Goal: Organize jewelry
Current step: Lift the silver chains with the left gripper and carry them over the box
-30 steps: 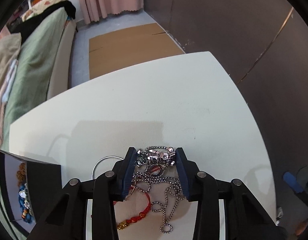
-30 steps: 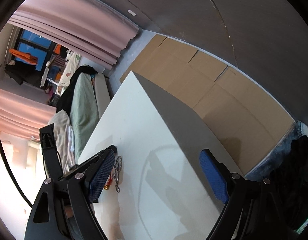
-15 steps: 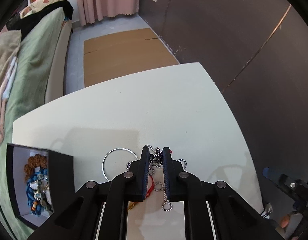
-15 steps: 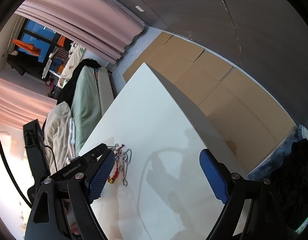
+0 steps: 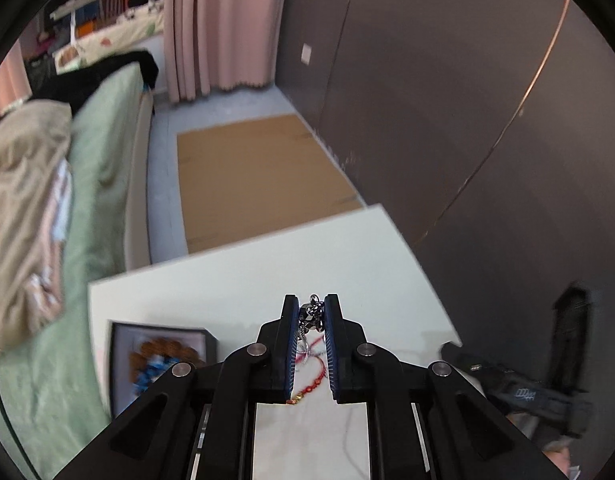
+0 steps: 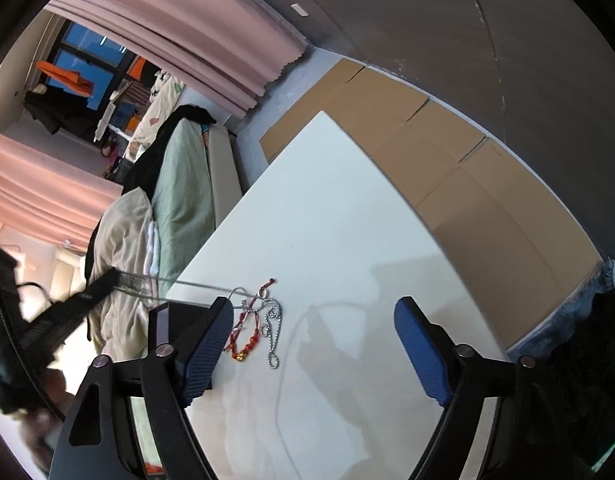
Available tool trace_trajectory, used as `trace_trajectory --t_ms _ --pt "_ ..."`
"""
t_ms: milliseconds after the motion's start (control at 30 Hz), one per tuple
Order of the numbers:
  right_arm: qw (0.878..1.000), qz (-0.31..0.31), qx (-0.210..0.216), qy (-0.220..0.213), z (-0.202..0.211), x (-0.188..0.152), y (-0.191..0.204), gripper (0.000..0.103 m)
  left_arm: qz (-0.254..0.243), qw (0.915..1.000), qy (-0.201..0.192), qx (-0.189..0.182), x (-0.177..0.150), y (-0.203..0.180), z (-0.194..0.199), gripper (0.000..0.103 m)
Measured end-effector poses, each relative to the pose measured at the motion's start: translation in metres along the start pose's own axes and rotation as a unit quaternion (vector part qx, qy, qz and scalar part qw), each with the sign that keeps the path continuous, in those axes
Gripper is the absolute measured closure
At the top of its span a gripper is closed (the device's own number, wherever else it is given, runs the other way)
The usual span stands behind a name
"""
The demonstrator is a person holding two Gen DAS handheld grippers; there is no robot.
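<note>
My left gripper (image 5: 311, 308) is shut on a silver charm chain (image 5: 312, 314) and holds it above the white table (image 5: 235, 280). A red cord bracelet (image 5: 313, 384) lies on the table under it. The open black jewelry box (image 5: 159, 356) with brown and blue beads sits to the left. In the right wrist view the red bracelet (image 6: 247, 342) and a silver ball chain (image 6: 273, 336) lie on the table (image 6: 347, 220). A silver bangle (image 6: 237, 294) lies just behind them. My right gripper (image 6: 313, 332) is open and empty, just right of them.
A bed with green and beige bedding (image 5: 67, 200) runs along the table's left side. Cardboard sheets (image 5: 247, 172) cover the floor beyond the table. A dark wall (image 5: 447, 120) stands on the right. The box's corner (image 6: 159, 320) shows beside my right gripper's left finger.
My left gripper closed on the silver charm chain and lifted it up and back from the table. The right gripper stayed open and drew nearer to the remaining jewelry.
</note>
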State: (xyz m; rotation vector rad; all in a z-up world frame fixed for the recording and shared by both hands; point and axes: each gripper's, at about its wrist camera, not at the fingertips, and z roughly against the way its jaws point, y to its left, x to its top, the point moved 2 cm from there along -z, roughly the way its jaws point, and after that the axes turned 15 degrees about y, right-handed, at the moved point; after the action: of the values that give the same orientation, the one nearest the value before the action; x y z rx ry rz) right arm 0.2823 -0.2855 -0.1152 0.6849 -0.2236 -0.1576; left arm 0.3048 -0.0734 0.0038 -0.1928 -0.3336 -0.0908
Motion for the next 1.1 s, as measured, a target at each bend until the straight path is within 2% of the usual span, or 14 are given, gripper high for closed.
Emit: trace_trajectory --t_ms 300,367,733,833,1100 --pt "1.000 0.021 -0.004 0.018 -0.020 0.003 0.017 0.037 -0.011 0.9978 -0.066 0.003 0.005 0.009 0.081 0.090" --pt "0.999 0.027 -0.005 0.026 -0.027 0.006 0.022 0.046 -0.010 0.9969 -0.078 0.006 0.007 0.012 0.095 0.090" --pt "0.994 0.070 -0.038 0.082 -0.073 0.015 0.050 0.060 0.000 0.9918 -0.126 0.017 0.009 0.033 0.158 0.090" --pt "0.991 0.082 -0.055 0.093 -0.087 0.015 0.055 0.068 0.003 0.9901 -0.138 0.025 0.008 0.040 0.173 0.090" --pt "0.982 0.114 -0.127 0.085 -0.102 0.024 0.073 0.071 0.022 0.9857 -0.160 0.049 0.006 0.064 0.203 0.090"
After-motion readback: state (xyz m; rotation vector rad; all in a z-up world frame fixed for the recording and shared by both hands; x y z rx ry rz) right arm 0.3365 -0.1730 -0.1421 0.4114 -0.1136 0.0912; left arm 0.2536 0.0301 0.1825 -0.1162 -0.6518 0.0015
